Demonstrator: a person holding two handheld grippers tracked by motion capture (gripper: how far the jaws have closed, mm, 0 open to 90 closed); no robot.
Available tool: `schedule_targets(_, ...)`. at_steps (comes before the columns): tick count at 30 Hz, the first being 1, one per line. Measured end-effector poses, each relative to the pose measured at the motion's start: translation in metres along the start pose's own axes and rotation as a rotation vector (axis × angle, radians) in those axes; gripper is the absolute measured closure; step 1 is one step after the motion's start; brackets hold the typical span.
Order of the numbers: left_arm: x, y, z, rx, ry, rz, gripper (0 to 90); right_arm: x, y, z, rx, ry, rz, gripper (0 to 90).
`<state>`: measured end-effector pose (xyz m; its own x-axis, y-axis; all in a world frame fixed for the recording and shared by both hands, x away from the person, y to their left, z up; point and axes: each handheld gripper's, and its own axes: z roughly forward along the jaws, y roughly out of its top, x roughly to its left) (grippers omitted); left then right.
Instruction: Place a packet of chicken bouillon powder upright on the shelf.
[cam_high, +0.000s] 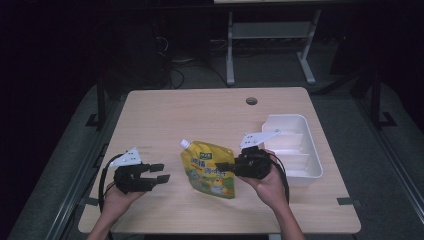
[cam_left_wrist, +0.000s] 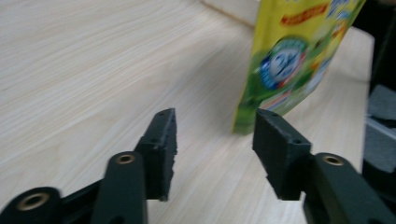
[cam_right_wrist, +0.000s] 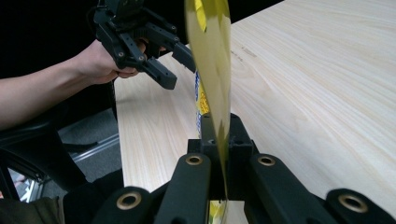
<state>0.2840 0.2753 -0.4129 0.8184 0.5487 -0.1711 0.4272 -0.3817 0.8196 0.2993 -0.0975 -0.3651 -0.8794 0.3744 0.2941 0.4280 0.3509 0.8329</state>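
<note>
While tool-pinched (cam_high: 226, 167), yellow pouch (cam_high: 209, 170), print unreadable.

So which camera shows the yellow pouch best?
The high view: the whole yellow pouch, with its white cap, is visible there. The left gripper view shows its lower corner, blurred. The right gripper view sees it edge-on, clamped by the right gripper.

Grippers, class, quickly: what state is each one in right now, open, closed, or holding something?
Left gripper: open, nothing between its jaws, beside the yellow pouch.
Right gripper: closed on the yellow pouch's edge.
</note>
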Motion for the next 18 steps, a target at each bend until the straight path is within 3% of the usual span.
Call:
schedule_targets(5,-0.002,-0.01,-0.001,0.018,0.017,-0.002,41.3,-0.006,0.004,-0.008,-0.022,0.0,0.006,88.9)
schedule_targets(10,-0.004,-0.016,-0.005,0.017,0.037,0.0,36.7,-0.011,0.007,-0.012,-0.01,-0.015,0.01,88.9)
schedule_targets(18,0.007,-0.021,-0.009,0.008,0.066,-0.044,32.6,-0.02,0.024,-0.028,-0.001,-0.051,0.011,88.9)
